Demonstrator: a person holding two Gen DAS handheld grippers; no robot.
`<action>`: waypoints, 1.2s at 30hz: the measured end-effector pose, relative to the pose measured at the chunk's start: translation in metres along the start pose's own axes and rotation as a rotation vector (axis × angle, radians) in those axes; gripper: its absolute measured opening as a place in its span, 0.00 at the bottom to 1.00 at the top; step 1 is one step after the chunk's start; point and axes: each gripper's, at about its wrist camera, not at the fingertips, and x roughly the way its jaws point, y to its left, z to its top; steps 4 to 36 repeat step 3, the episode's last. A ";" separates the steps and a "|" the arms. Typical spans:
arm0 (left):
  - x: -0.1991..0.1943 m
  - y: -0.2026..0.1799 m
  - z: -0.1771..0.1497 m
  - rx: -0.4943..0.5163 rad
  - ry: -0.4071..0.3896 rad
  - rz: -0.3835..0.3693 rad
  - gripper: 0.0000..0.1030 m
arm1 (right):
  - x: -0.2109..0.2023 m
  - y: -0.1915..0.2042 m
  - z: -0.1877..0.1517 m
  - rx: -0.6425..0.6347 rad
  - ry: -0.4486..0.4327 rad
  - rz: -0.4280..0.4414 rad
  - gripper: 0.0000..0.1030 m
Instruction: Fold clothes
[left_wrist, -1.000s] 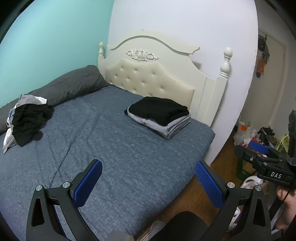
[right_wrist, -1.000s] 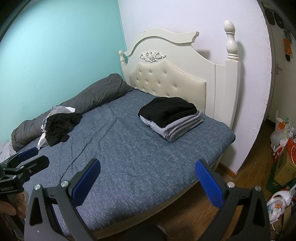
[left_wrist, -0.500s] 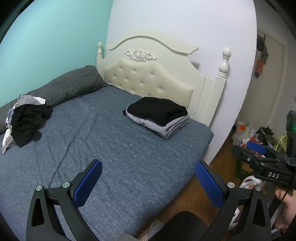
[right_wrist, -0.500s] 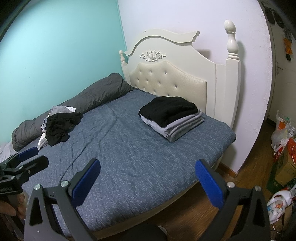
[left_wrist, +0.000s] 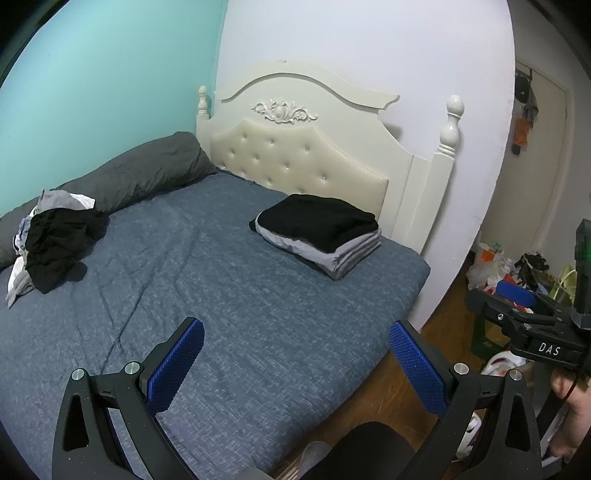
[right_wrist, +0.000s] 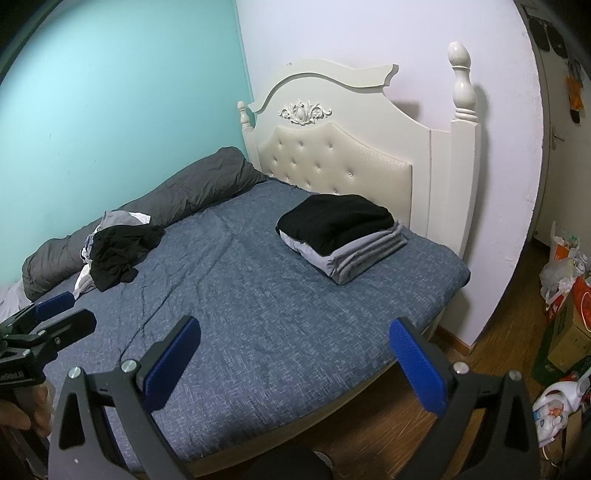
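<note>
Two hand-held grippers hover above the near edge of the bed with the blue-grey speckled cover (left_wrist: 236, 295), and we carry nothing in either. Our left gripper (left_wrist: 295, 354) has its blue textured pads (left_wrist: 177, 365) spread wide over bare cover; our right gripper (right_wrist: 295, 354) is spread just as wide, its blue pads (right_wrist: 415, 369) above the bed's near corner and the brown wooden floor (right_wrist: 491, 332).

The neat stack of folded clothes, black on top of grey layers (left_wrist: 321, 232), sits near the cream tufted headboard (left_wrist: 295, 158) on the right side of the cover. Well apart from it, the crumpled heap of black, grey and white clothes (left_wrist: 55, 236) lies at the far left, touching the long dark grey rolled duvet (left_wrist: 140, 177) that runs along the turquoise wall (left_wrist: 92, 74).

In the left wrist view a hand (left_wrist: 569, 398) grips the right gripper's handle at the right edge, beside bags and clutter (left_wrist: 506, 269) on the floor.
</note>
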 end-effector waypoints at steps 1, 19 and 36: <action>0.000 0.000 0.000 -0.001 0.001 0.000 0.99 | 0.000 0.000 0.000 0.000 0.000 0.000 1.00; 0.000 0.002 0.000 -0.005 0.004 0.001 1.00 | 0.000 0.000 0.000 0.000 -0.001 0.000 1.00; 0.000 0.002 0.000 -0.005 0.004 0.001 1.00 | 0.000 0.000 0.000 0.000 -0.001 0.000 1.00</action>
